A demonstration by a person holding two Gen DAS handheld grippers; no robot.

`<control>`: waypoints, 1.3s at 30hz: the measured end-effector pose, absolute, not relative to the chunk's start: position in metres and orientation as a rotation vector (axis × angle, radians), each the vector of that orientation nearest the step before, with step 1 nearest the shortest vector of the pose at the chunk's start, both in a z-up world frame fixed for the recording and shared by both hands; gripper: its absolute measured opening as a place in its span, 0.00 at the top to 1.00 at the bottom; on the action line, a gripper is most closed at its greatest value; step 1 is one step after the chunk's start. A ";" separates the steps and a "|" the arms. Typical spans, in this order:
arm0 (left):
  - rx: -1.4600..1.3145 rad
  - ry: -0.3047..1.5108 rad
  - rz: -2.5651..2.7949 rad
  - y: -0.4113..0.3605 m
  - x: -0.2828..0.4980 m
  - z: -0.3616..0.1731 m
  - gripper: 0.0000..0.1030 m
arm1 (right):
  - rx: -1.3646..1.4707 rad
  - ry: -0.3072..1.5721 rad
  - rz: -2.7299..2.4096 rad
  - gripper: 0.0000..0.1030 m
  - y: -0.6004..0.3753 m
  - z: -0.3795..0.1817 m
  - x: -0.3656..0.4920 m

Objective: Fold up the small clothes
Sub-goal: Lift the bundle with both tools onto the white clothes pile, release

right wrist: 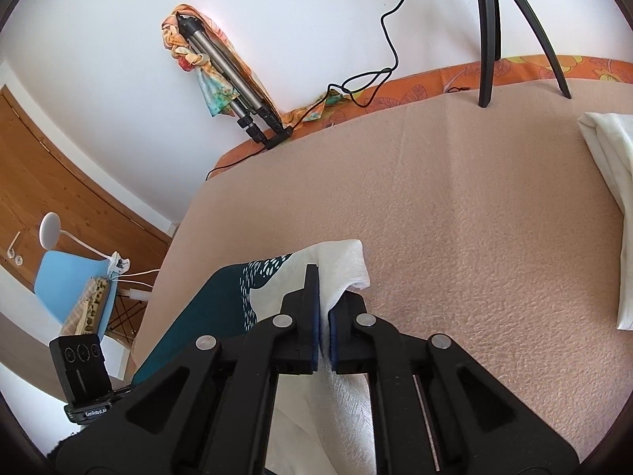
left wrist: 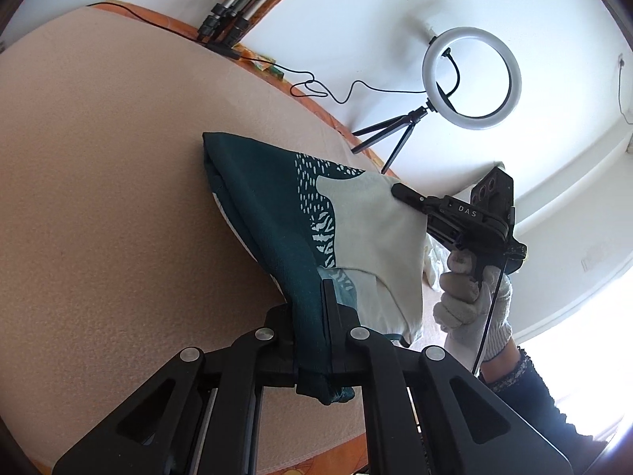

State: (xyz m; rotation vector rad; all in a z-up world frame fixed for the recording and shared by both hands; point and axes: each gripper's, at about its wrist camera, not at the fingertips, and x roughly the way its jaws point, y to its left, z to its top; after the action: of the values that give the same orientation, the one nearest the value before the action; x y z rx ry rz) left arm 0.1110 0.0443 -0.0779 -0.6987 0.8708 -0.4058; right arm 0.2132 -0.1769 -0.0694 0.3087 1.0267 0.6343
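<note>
Left wrist view: I read the left gripper (left wrist: 328,304) as clamped tight on the dark teal edge of the garment (left wrist: 277,206); the cloth bunches between its fingers so the edge cannot slip.
Right gripper (right wrist: 322,308): closed hard on the garment's white corner, pinched between the blue pads (right wrist: 314,340).
Reason for the two grips: I judge that holding two corners keeps the edge taut for carrying over as a fold.
Garment: hangs from both grippers, its far end resting on the beige table cover (left wrist: 99,178).
White folded cloth (right wrist: 609,198): to the garment's right, well apart, probably set aside.
Ring light (left wrist: 470,77): beyond the garment, at the table's far edge, clear of the fold path.
</note>
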 end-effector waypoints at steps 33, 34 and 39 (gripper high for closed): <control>-0.391 0.752 -0.817 -0.215 0.260 -0.001 0.94 | 0.372 0.742 0.318 0.96 -0.431 0.038 0.241; -0.379 0.747 -0.828 -0.225 0.265 0.001 0.94 | 0.365 0.735 0.306 0.96 -0.440 0.042 0.243; -0.341 0.730 -0.869 -0.266 0.285 0.003 0.94 | 0.348 0.698 0.240 0.96 -0.486 0.057 0.261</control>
State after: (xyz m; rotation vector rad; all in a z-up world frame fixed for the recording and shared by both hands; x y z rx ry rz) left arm 0.2847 -0.2664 0.0028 -0.3408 0.7296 -0.8692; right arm 0.2609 -0.4860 0.0571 0.3480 0.6980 0.2396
